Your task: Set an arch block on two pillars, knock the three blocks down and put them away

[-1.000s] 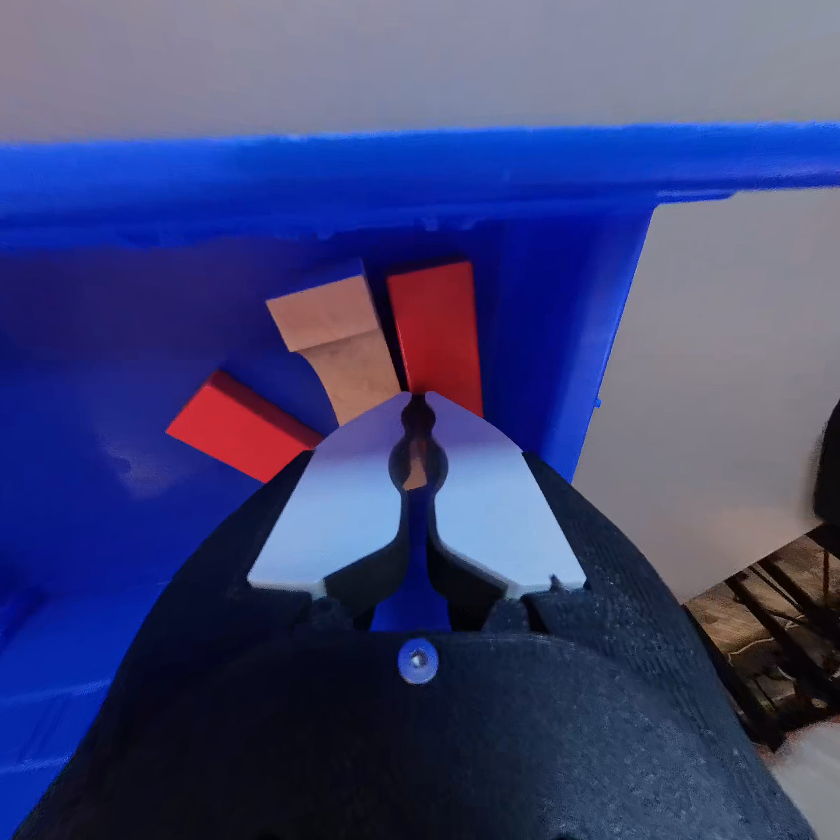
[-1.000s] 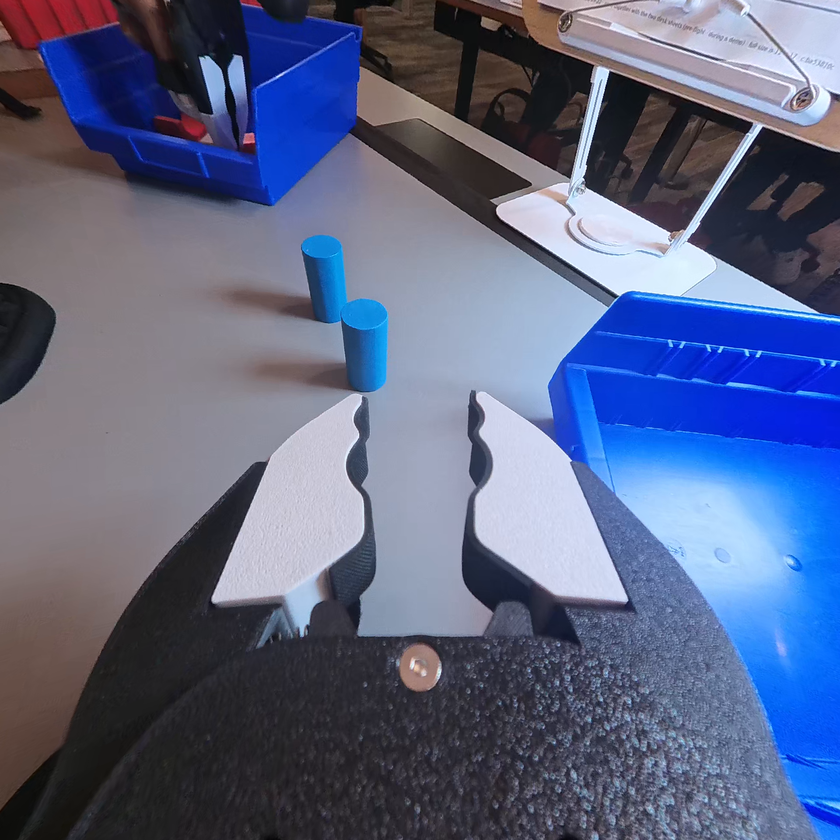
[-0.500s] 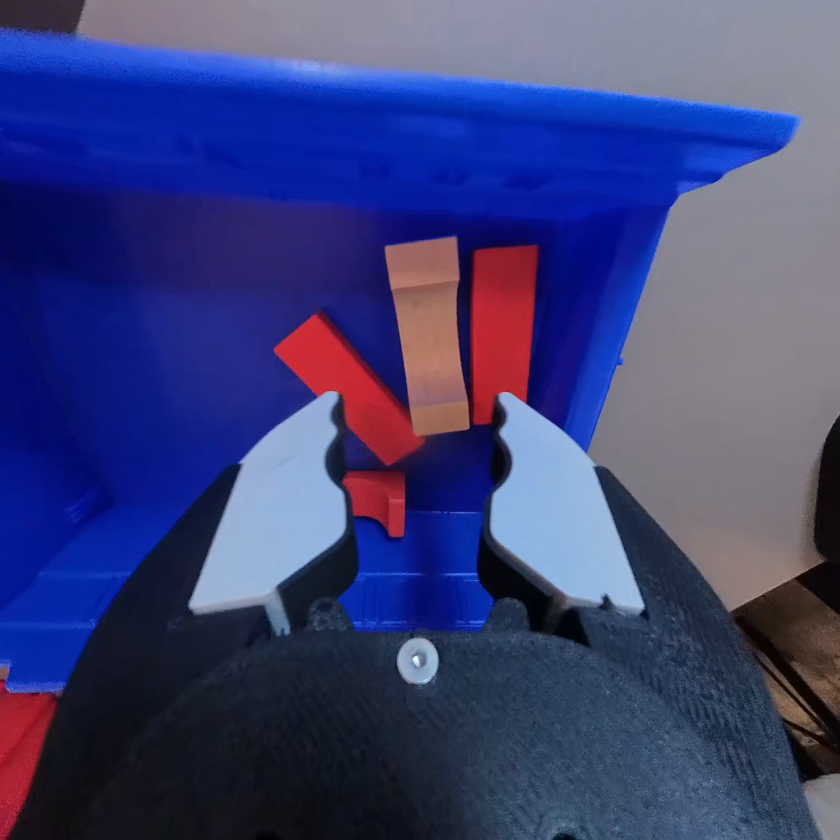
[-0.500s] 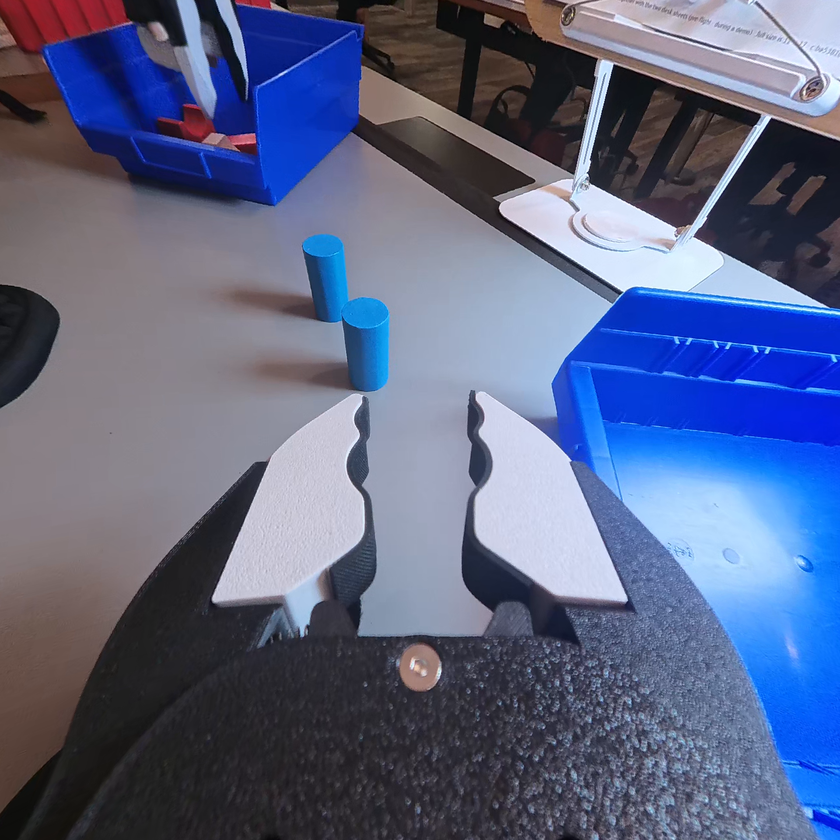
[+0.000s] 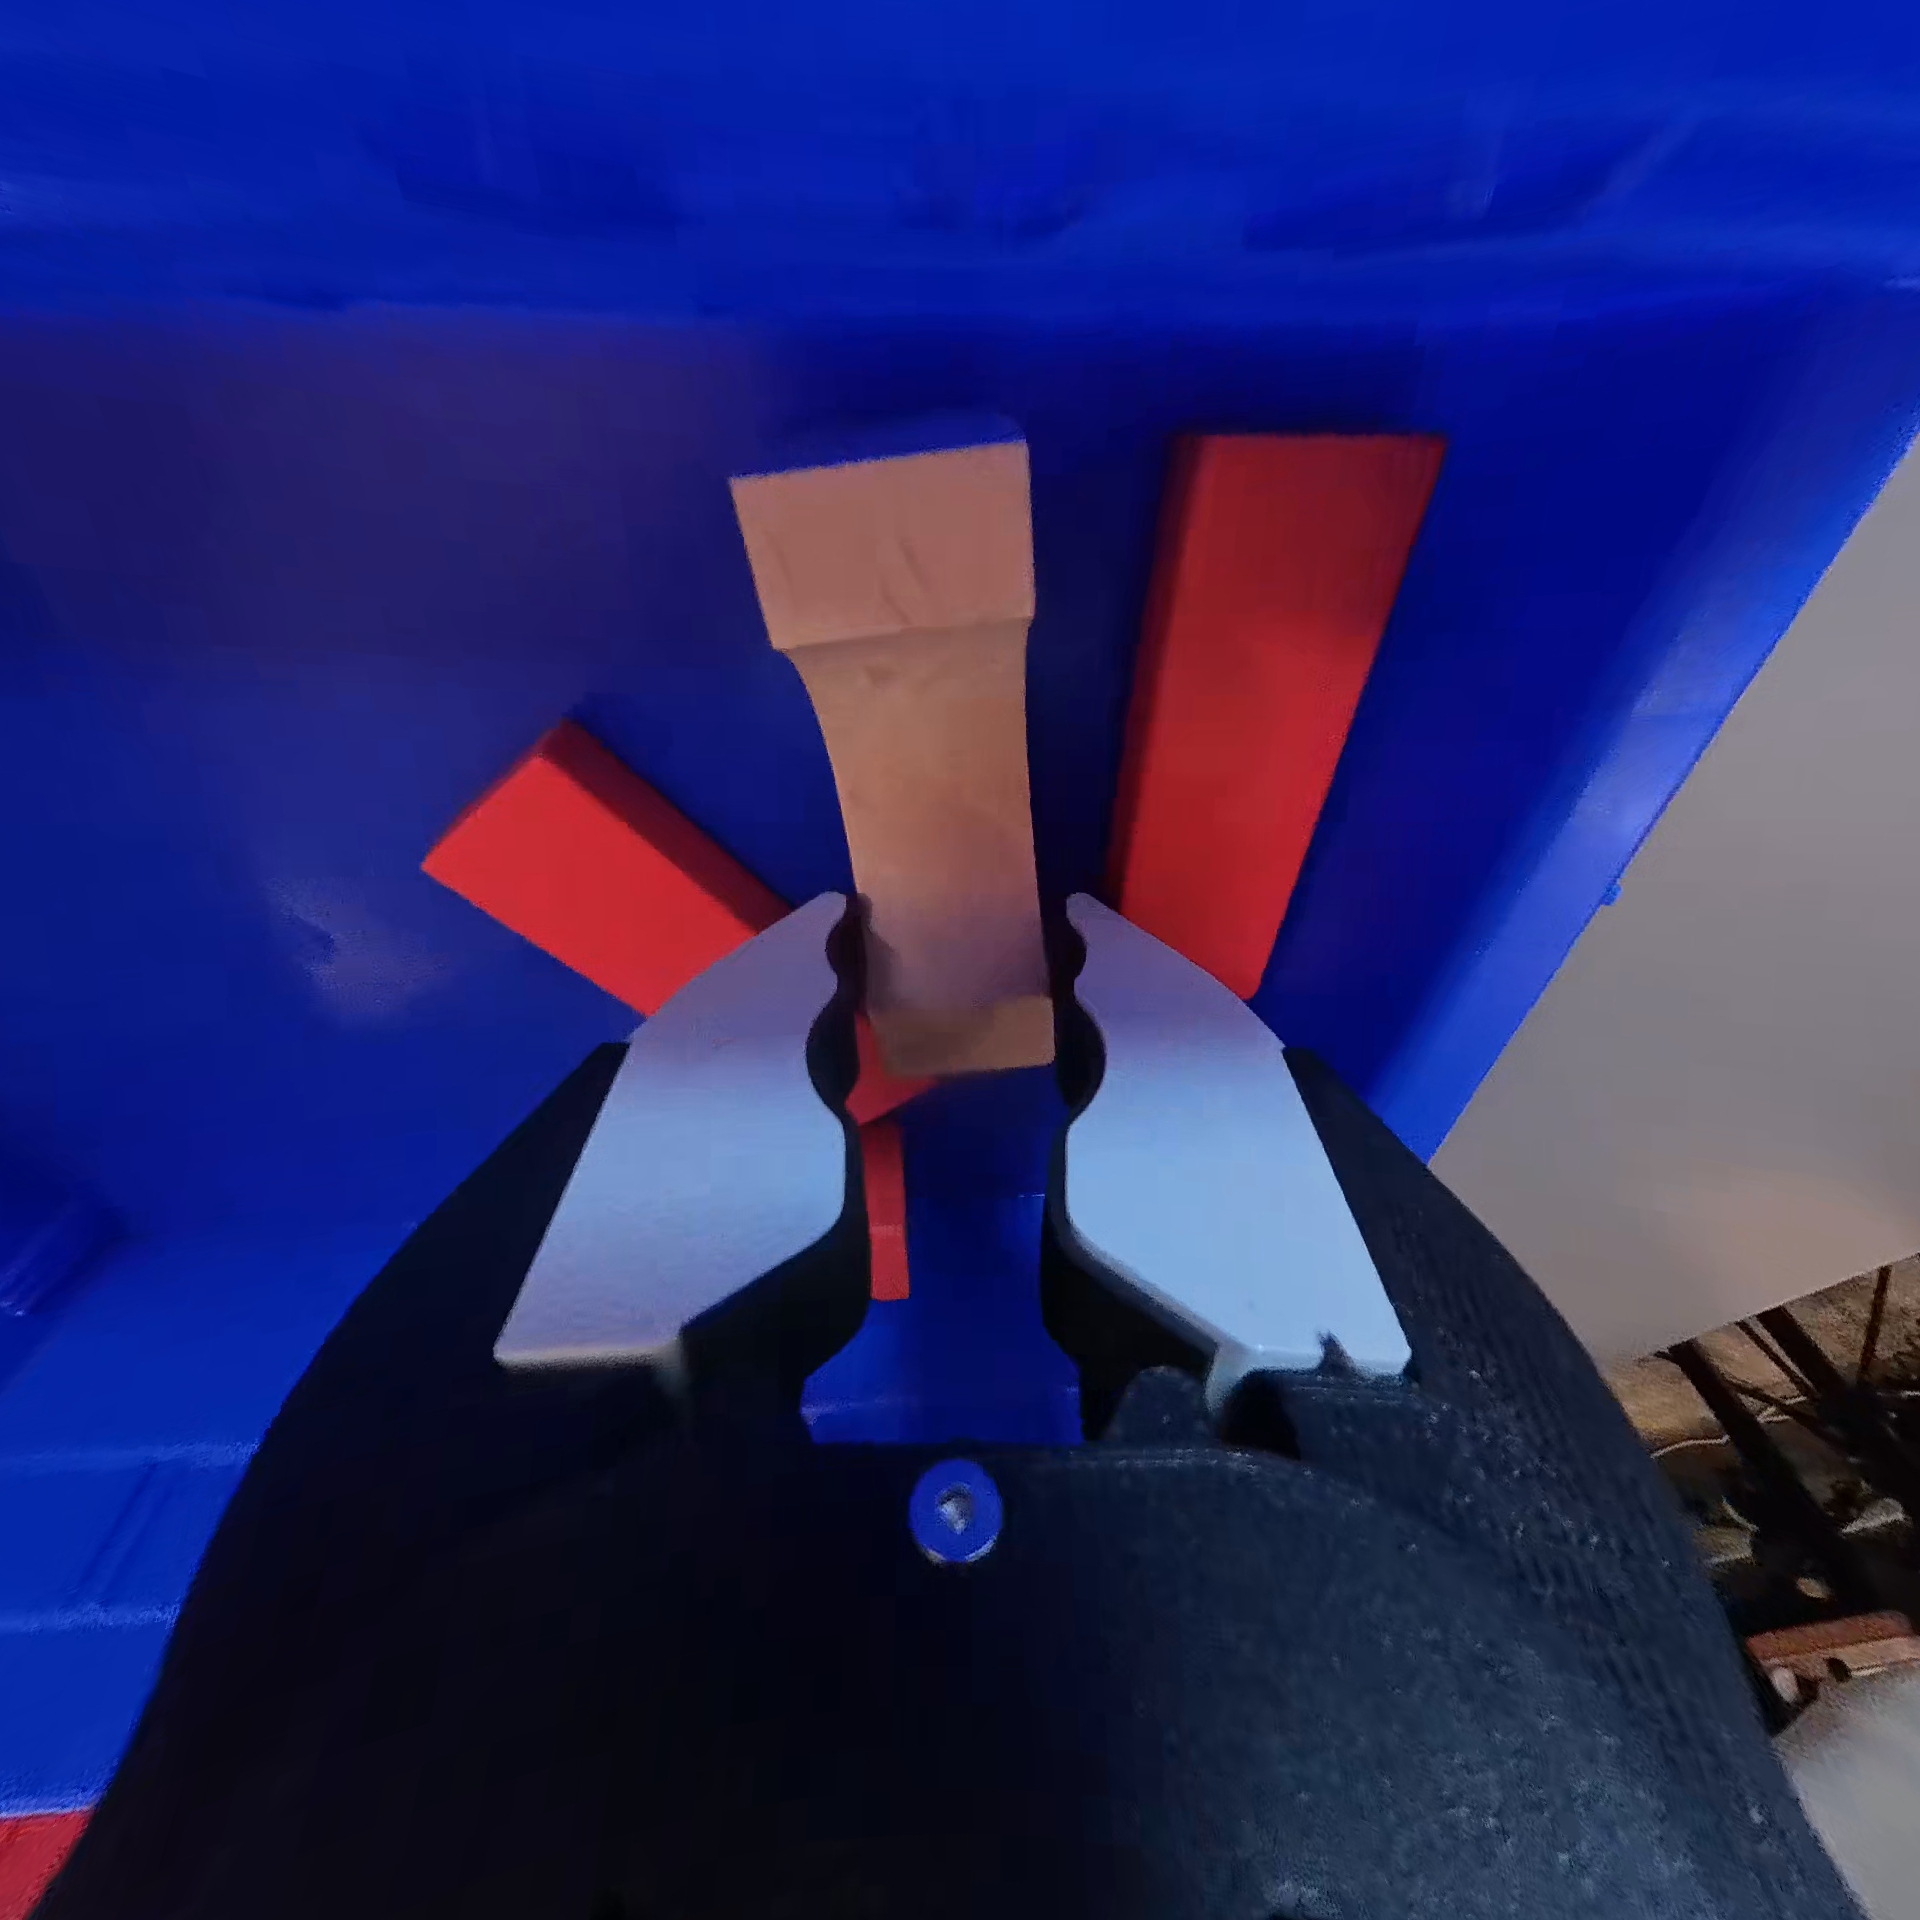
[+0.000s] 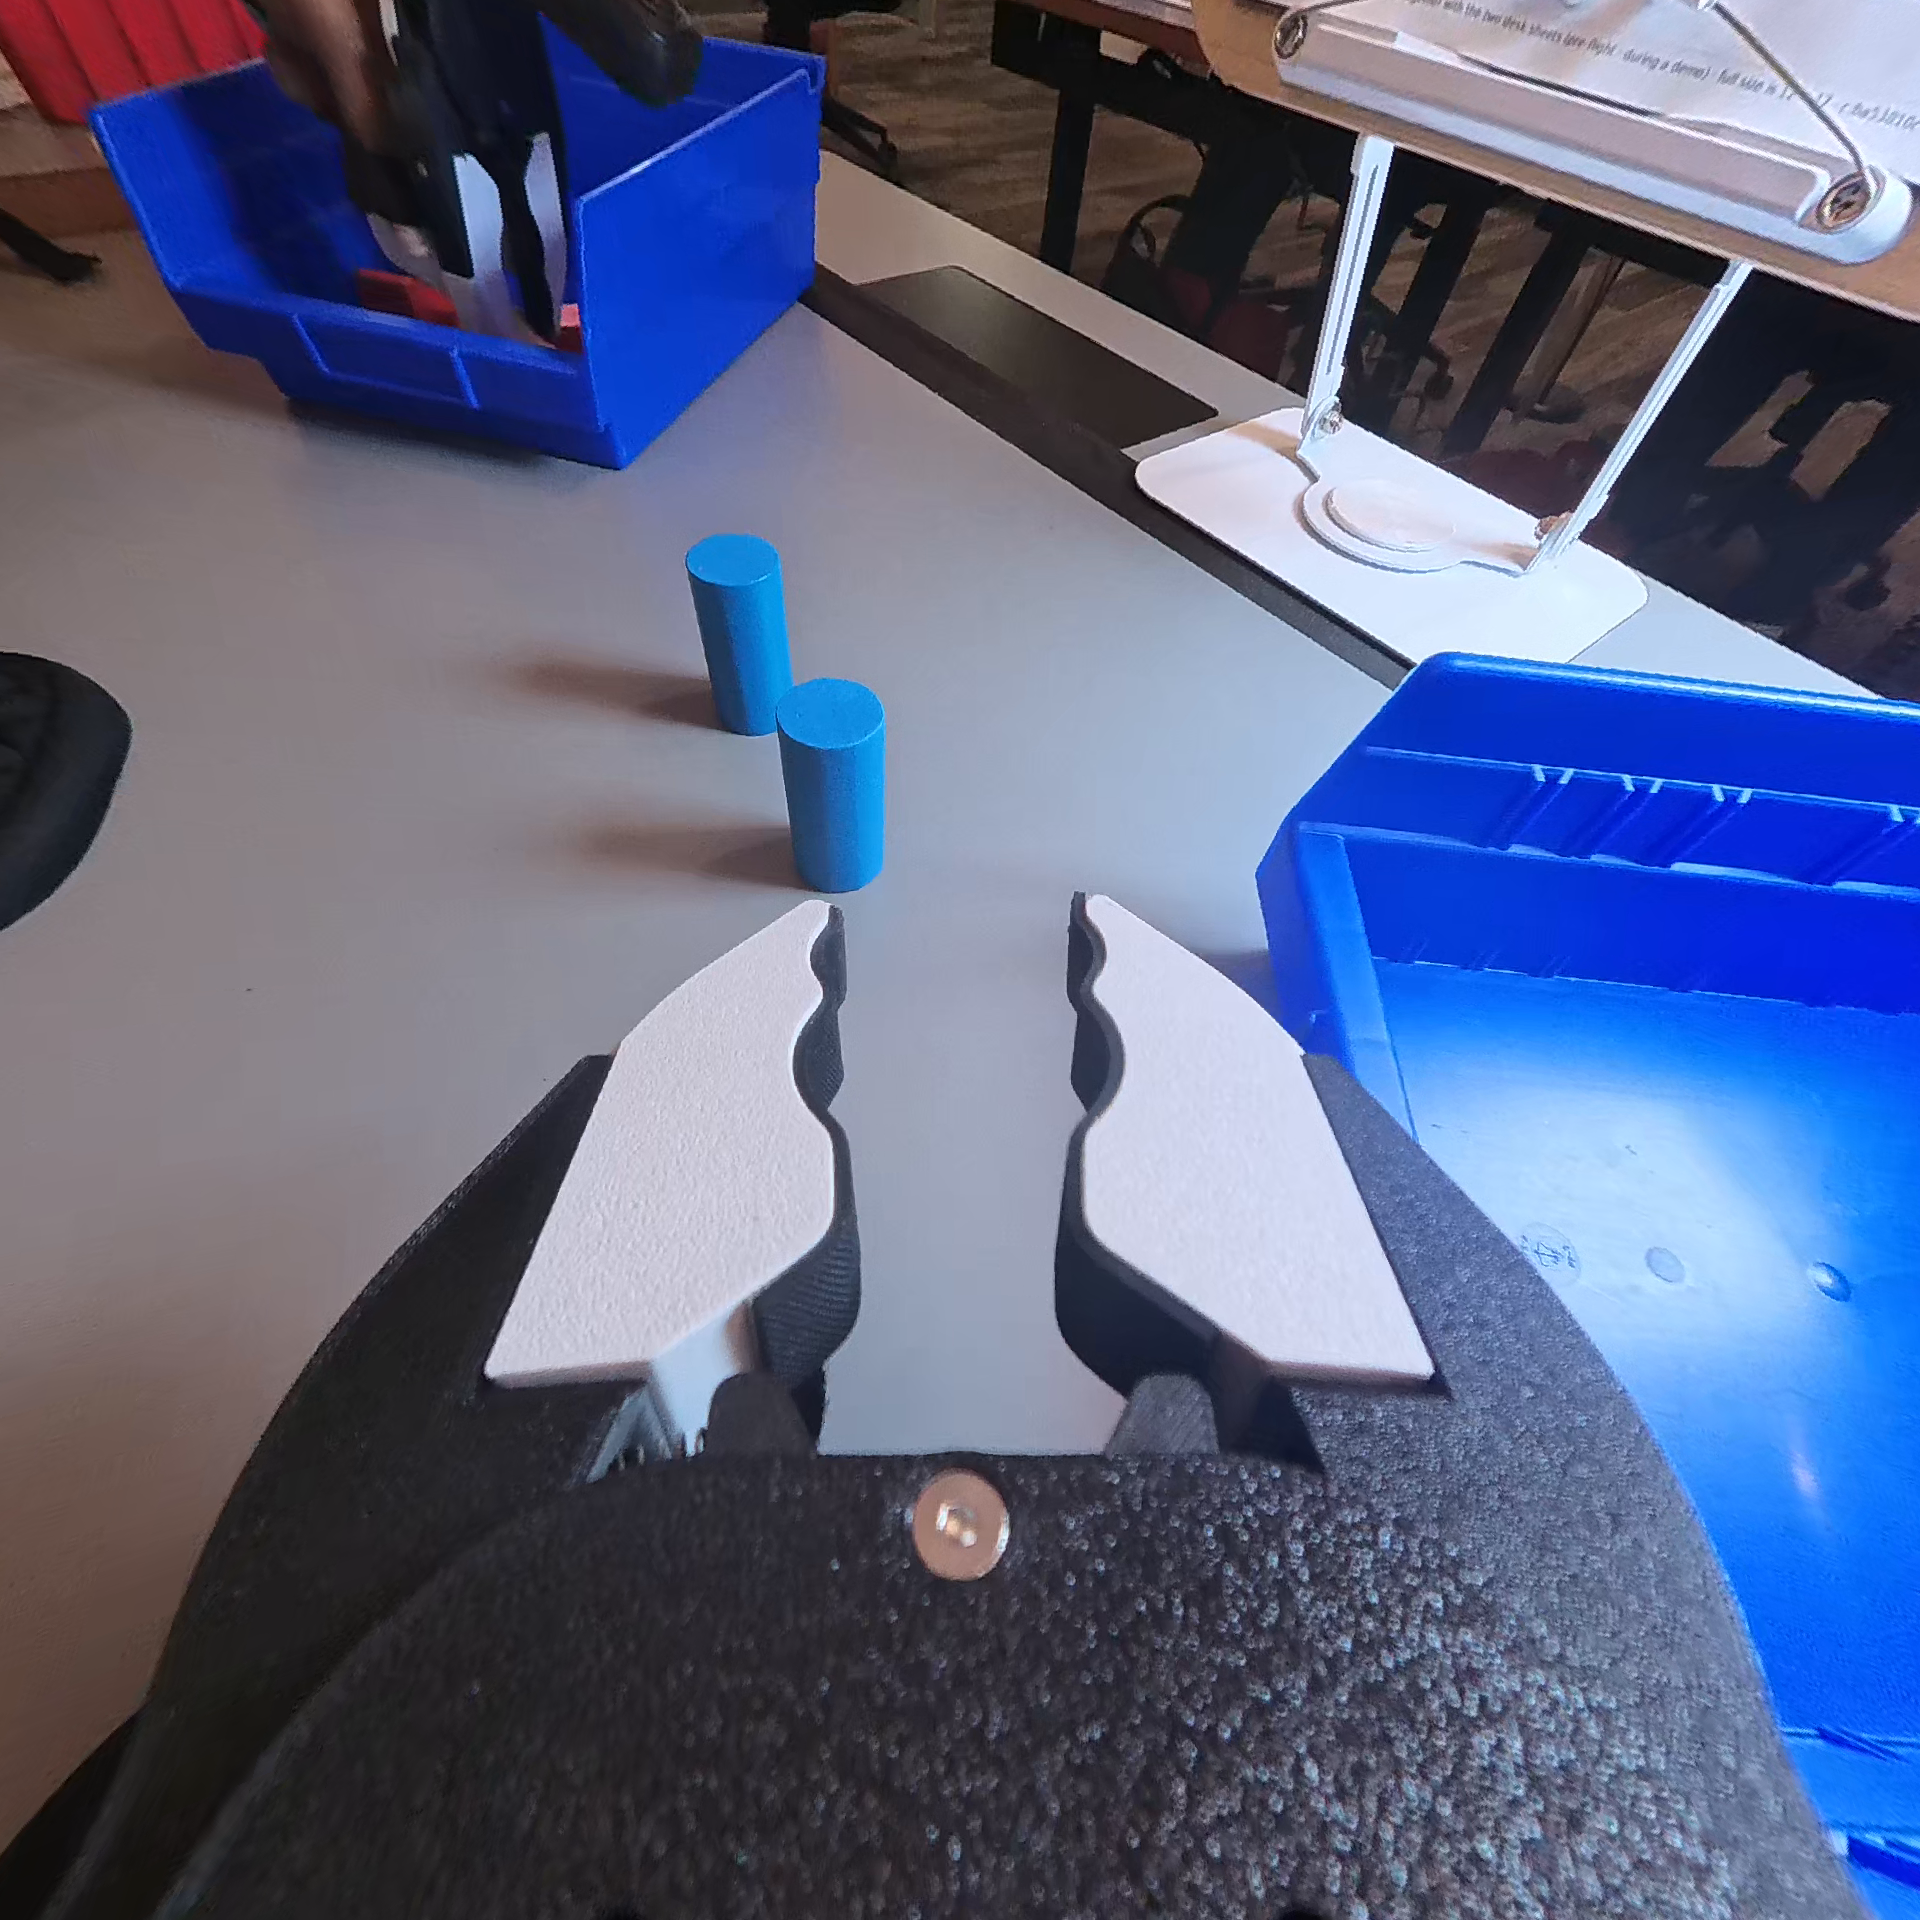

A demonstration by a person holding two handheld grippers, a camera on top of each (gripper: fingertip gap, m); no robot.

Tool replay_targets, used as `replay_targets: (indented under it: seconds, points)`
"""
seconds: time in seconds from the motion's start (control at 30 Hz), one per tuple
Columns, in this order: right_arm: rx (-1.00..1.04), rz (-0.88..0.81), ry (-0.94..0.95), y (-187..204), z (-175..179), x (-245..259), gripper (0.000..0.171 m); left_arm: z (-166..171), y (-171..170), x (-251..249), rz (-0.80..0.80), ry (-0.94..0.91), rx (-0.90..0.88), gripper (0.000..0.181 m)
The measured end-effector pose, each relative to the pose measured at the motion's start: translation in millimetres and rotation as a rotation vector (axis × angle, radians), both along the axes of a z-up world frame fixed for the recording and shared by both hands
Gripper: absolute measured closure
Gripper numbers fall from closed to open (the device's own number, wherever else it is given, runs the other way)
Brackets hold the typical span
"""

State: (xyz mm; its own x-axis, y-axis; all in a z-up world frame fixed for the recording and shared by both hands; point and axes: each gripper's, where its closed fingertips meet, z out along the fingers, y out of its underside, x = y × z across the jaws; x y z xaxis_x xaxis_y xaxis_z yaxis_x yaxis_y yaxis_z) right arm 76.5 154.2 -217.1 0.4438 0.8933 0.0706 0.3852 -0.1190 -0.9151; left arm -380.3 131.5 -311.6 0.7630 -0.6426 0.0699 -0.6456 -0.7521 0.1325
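Observation:
A tan arch block (image 5: 914, 727) lies in the far blue bin (image 5: 312, 520) between two red flat blocks (image 5: 1268, 707) (image 5: 592, 873). My left gripper (image 5: 956, 925) is down in that bin, its fingers closed against the sides of the arch's near end. It also shows in the right wrist view (image 6: 514, 229), inside the bin (image 6: 686, 239). Two blue cylinder pillars (image 6: 738, 634) (image 6: 831, 790) stand upright on the grey table. My right gripper (image 6: 956, 914) is open and empty, just behind and right of the nearer pillar.
A second blue bin (image 6: 1558, 883), with no blocks showing in it, sits at the right by my right gripper. A small red piece (image 5: 883, 1216) lies under my left fingers. A white stand base (image 6: 1392, 520) is at the far right. A black object (image 6: 52, 769) lies at the left edge. Some 45 cm of space lies between my two pairs of fingers.
My left gripper opened, then dropped lower into the bin and closed its fingers around the arch block's near end. My right gripper and the pillars have not moved.

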Motion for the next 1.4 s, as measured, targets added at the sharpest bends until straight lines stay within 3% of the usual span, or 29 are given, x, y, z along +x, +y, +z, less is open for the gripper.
replay_targets:
  seconds: [0.17, 0.7, 0.8, 0.97, 1.13, 1.4]
  points:
    - [-0.011, 0.002, 0.007, 0.6, -0.6, -0.3, 0.13, 7.5, 0.2, 4.7, -0.011, -0.034, 0.017, 0.146]
    - [-0.042, 0.009, 0.032, 0.6, -2.3, -2.0, 0.13, 78.3, 15.1, 11.3, -0.062, -0.115, 0.266, 0.147]
    - [-0.018, 0.047, 0.074, -6.2, 5.4, -9.3, 0.13, 115.9, 11.4, 42.4, -0.135, -0.242, 0.402, 0.147]
    - [0.013, 0.156, 0.18, -34.1, 26.3, -38.5, 0.128, 162.0, -12.5, 140.4, -0.331, -0.597, 0.652, 0.147]
    - [0.049, 0.217, 0.099, -54.3, 10.4, -63.3, 0.128, 144.0, -19.6, 193.3, -0.453, -0.686, 0.711, 0.147]
    - [-0.001, 0.243, 0.083, -57.2, -3.3, -71.8, 0.128, 131.0, -6.6, 163.0, -0.313, -0.767, 0.693, 0.147]
